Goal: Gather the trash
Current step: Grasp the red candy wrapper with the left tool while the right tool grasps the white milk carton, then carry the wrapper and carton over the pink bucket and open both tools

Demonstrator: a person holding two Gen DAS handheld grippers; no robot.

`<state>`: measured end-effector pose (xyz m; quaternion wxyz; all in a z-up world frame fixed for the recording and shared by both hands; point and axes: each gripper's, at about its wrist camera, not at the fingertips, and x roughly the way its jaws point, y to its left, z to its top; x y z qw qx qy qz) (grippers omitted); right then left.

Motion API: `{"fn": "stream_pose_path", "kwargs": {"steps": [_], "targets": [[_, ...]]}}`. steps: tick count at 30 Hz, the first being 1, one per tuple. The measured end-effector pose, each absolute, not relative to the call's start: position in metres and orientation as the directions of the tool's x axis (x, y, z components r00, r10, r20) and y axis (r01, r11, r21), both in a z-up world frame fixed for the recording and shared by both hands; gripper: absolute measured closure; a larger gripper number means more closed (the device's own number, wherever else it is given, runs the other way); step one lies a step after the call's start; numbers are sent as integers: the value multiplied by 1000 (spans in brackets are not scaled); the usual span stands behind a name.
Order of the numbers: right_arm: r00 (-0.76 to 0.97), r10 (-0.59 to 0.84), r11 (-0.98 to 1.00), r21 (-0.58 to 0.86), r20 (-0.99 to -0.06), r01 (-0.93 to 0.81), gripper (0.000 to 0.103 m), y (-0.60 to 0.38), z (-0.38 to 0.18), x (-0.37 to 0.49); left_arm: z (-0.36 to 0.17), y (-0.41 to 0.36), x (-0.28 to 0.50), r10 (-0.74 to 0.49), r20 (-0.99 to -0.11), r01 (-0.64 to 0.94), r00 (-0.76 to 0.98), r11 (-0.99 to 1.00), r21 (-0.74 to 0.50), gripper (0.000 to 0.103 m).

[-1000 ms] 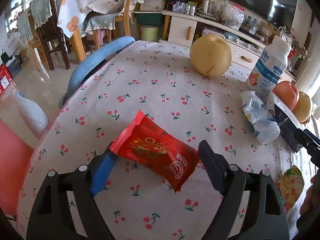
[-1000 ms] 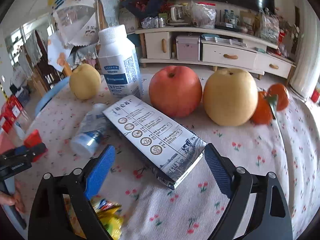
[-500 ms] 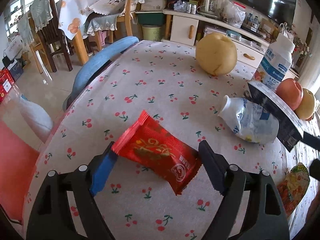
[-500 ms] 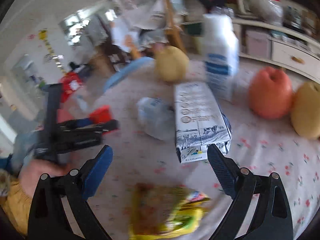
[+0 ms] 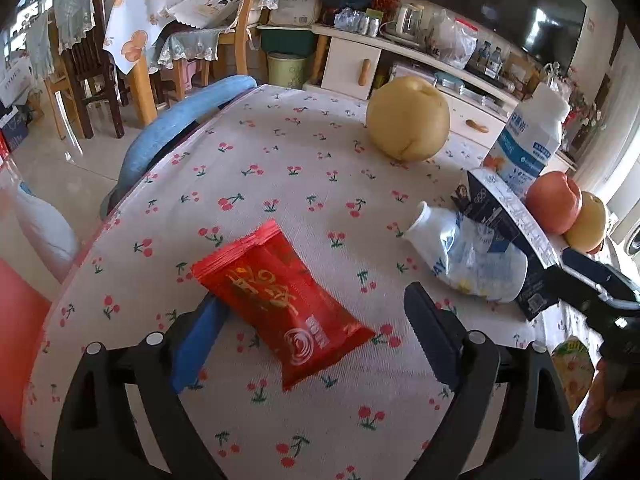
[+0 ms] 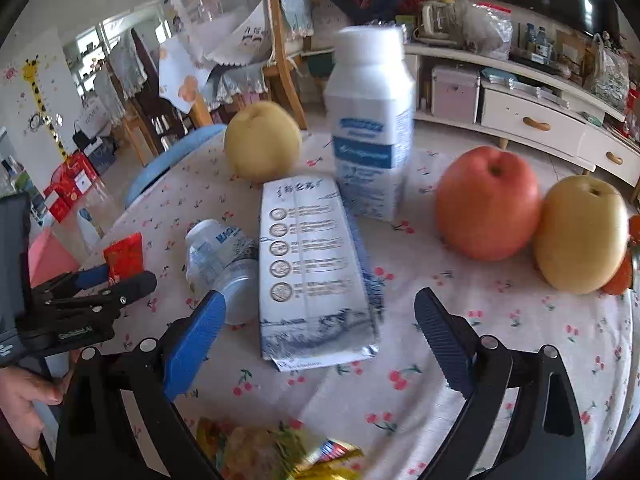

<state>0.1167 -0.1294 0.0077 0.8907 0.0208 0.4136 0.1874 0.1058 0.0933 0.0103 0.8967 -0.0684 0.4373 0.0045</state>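
Red snack wrapper [image 5: 284,304] lies flat near the table's left edge; crushed plastic bottle [image 5: 468,256] on its side touches the flattened milk carton [image 6: 312,276] (printed face up); yellow packet [image 6: 272,452] at the near edge.

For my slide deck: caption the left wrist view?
Left gripper, jaws opening, straddles a red snack packet on the cherry-print tablecloth.

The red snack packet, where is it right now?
In the left wrist view the red snack packet lies on the cherry tablecloth between the left gripper's opening fingers, left of the crumpled bottle.
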Motion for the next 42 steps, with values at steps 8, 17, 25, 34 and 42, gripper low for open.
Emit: {"fn": "stream_pose_path", "kwargs": {"steps": [8,17,25,34,42], "targets": [[590,335,936,188,-735,-297,36,-127,-7,118,13,95,107,8,-781,-93,624,994,-64,54],[616,306,938,119,-726,-325,37,-118,4,93,14,99,103,-34,-784,-66,619,993,-95,66],[669,275,951,94,-691,-294,37,-126,24,65,21,99,93,-89,-780,-20,619,991,-129,67],[682,283,958,169,-674,-230,37,-144,33,34,47,101,69,-134,-736,22,664,987,-160,67],[708,322,947,217,-628,-239,37,-131,53,0,68,108,49,-141,-698,55,702,988,-145,67]]}}
